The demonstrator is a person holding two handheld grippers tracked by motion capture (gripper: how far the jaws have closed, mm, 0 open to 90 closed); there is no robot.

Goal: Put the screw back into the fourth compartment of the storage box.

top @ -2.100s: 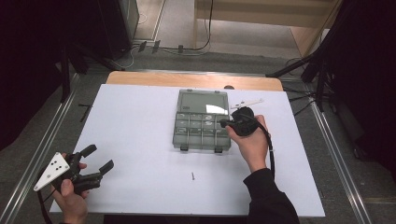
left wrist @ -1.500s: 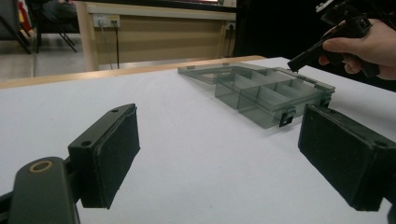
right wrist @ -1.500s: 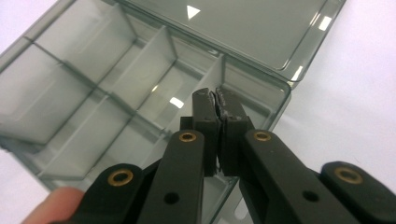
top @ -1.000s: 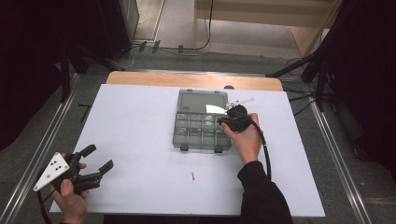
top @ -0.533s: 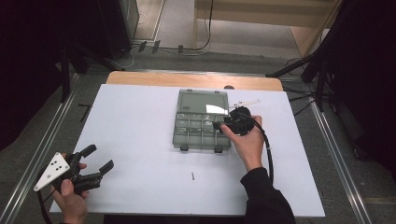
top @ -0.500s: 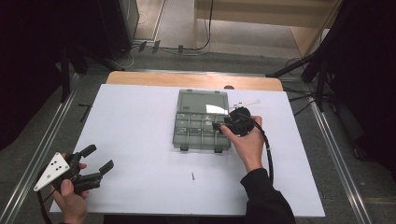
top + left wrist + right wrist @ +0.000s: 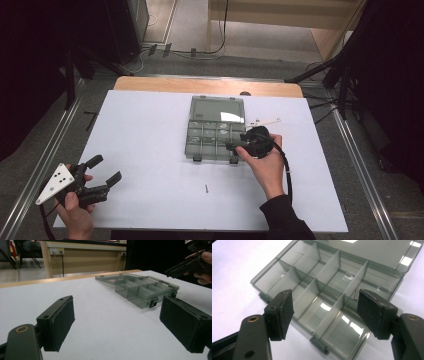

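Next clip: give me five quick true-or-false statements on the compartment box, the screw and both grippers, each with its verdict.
1. The smoky transparent plastic compartment box lies with its lid open. True.
2. The right gripper clamps a screw. False: its fingers have just been opening, with nothing between them.
3. A small dark screw lies on the white table, in front of the box. True.
4. The left gripper rests on the box. False: it is held open near the table's front left corner.
5. The box's compartments are full of parts. False: those seen in the right gripper view look empty.
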